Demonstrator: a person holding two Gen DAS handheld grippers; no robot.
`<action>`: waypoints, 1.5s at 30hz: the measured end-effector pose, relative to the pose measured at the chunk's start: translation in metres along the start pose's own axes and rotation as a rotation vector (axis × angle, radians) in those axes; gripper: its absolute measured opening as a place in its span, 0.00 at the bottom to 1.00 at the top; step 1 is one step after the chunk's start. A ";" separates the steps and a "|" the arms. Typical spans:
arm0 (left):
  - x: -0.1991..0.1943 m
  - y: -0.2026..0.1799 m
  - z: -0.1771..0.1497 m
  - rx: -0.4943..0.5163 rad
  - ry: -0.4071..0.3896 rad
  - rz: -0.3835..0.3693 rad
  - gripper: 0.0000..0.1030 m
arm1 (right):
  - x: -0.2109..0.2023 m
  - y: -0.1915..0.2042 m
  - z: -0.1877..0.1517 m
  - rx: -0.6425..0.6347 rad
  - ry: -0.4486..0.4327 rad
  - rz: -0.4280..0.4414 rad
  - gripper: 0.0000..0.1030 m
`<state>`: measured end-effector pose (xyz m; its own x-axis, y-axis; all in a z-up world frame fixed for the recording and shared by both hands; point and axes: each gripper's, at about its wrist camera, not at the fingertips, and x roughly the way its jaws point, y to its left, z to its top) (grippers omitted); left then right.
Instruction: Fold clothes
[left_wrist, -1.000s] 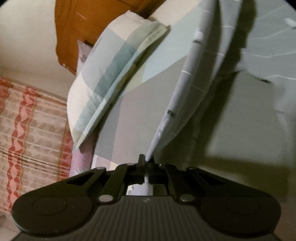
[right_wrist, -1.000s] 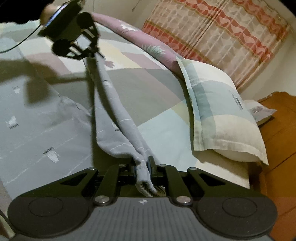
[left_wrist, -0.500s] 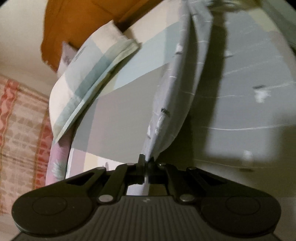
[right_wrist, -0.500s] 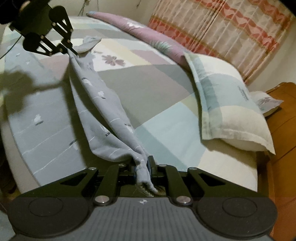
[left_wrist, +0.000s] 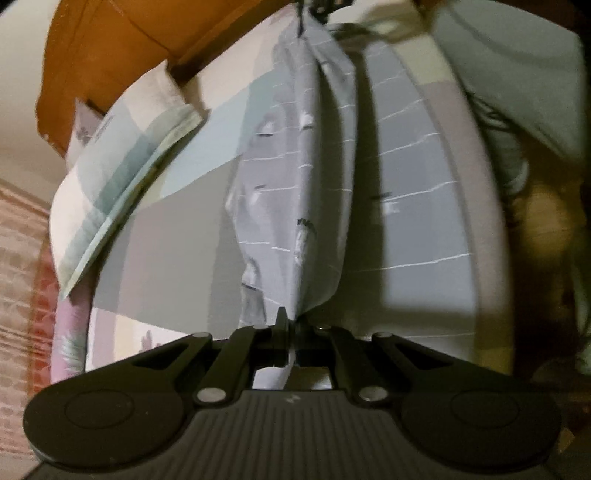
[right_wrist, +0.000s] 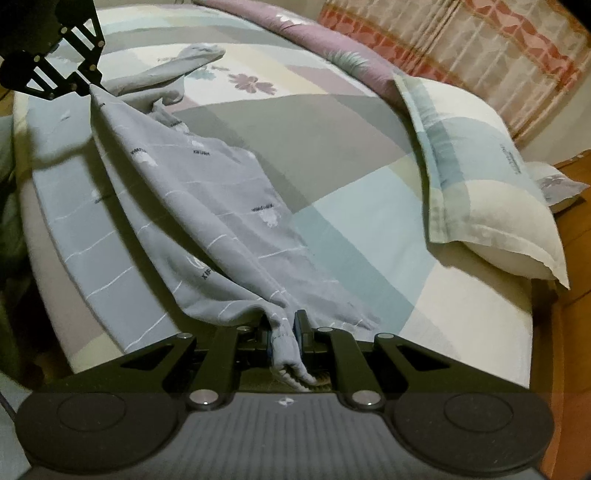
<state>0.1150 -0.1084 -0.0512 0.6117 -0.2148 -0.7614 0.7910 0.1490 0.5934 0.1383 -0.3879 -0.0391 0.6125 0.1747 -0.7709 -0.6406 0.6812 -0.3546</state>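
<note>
A grey-blue garment (right_wrist: 207, 206) with thin white stripes and small prints hangs stretched between both grippers above the bed. My right gripper (right_wrist: 284, 328) is shut on a bunched cuff-like end of it. In the right wrist view my left gripper (right_wrist: 86, 83) pinches the far end at the upper left. In the left wrist view my left gripper (left_wrist: 290, 325) is shut on a corner of the garment (left_wrist: 288, 206), which sags and runs up to the right gripper (left_wrist: 314, 7) at the top edge. Part of the cloth lies spread on the bed, and one sleeve (right_wrist: 173, 70) trails beyond.
The bed (right_wrist: 332, 147) carries a patchwork sheet in pastel blocks. A pillow (right_wrist: 480, 192) lies at its right side by a wooden headboard (left_wrist: 110, 55). A striped curtain (right_wrist: 480, 55) hangs behind. Dark clutter (left_wrist: 535, 229) sits past the bed's near edge.
Both grippers have pulled back toward the bed's near edge and lowered. The garment, a narrow twisted rope before, now fans wider and lies partly on the sheet.
</note>
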 end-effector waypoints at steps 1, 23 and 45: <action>-0.002 -0.002 0.001 -0.004 -0.001 -0.013 0.01 | 0.000 0.000 -0.001 -0.007 0.008 0.007 0.11; 0.010 -0.036 0.017 -0.007 -0.002 -0.144 0.01 | 0.022 -0.003 -0.022 -0.167 0.205 0.021 0.36; 0.015 -0.035 0.012 -0.059 -0.056 -0.107 0.02 | 0.013 -0.050 -0.140 1.435 -0.127 0.324 0.57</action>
<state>0.0961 -0.1282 -0.0801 0.5236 -0.2855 -0.8027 0.8520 0.1783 0.4923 0.1135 -0.5191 -0.1057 0.6196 0.4613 -0.6350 0.1954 0.6929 0.6940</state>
